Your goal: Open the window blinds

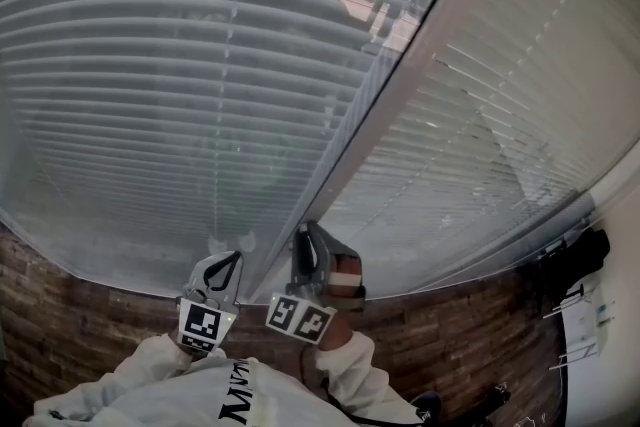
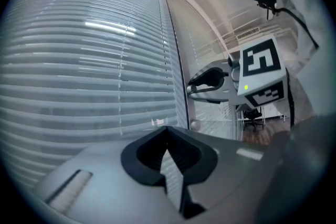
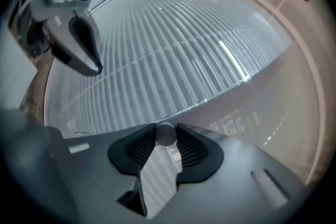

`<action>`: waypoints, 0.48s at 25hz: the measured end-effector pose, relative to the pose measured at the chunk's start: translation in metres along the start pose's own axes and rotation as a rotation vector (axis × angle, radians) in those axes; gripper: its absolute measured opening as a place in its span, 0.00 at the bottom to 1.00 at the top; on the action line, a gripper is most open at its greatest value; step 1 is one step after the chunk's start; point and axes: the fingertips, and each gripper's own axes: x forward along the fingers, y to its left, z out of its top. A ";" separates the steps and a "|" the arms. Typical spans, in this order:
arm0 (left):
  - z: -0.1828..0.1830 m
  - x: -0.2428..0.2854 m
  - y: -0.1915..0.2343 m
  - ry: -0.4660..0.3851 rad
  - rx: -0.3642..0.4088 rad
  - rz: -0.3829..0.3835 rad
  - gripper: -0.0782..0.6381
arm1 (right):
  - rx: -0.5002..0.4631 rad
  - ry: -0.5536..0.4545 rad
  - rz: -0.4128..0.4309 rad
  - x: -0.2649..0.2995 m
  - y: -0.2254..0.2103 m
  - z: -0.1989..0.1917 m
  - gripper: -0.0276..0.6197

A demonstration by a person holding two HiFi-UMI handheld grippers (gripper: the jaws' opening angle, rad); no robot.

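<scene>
Closed white slatted blinds [image 1: 150, 75] fill the window ahead, and a second set [image 1: 500, 125] hangs to the right of the window post [image 1: 400, 110]. In the right gripper view, my right gripper [image 3: 166, 136] is rolled onto its side. Its jaw tips press on either side of a small round grey pull knob [image 3: 166, 132]. In the head view this gripper [image 1: 303, 235] reaches the blind's lower edge by the post. My left gripper [image 1: 232, 257] is held level just left of it with its tips [image 2: 167, 129] meeting and nothing between them. The right gripper [image 2: 191, 87] shows beside it.
A brick-patterned wall [image 1: 70, 315] runs below the window sill. Another small pull knob [image 2: 195, 124] hangs at the blind's lower edge near the grippers. At the lower right are dark equipment [image 1: 570, 265] and a white device [image 1: 585, 320]. My white sleeves [image 1: 150, 385] show at the bottom.
</scene>
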 end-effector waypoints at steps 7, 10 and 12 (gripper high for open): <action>-0.001 0.003 0.000 0.003 0.006 -0.004 0.11 | 0.569 -0.040 0.049 0.001 -0.008 -0.004 0.24; -0.001 0.003 0.001 0.006 0.009 -0.003 0.11 | 0.859 -0.066 0.086 0.000 -0.012 -0.007 0.24; -0.001 0.002 -0.001 0.008 0.011 -0.005 0.11 | 1.078 -0.087 0.102 -0.001 -0.015 -0.011 0.24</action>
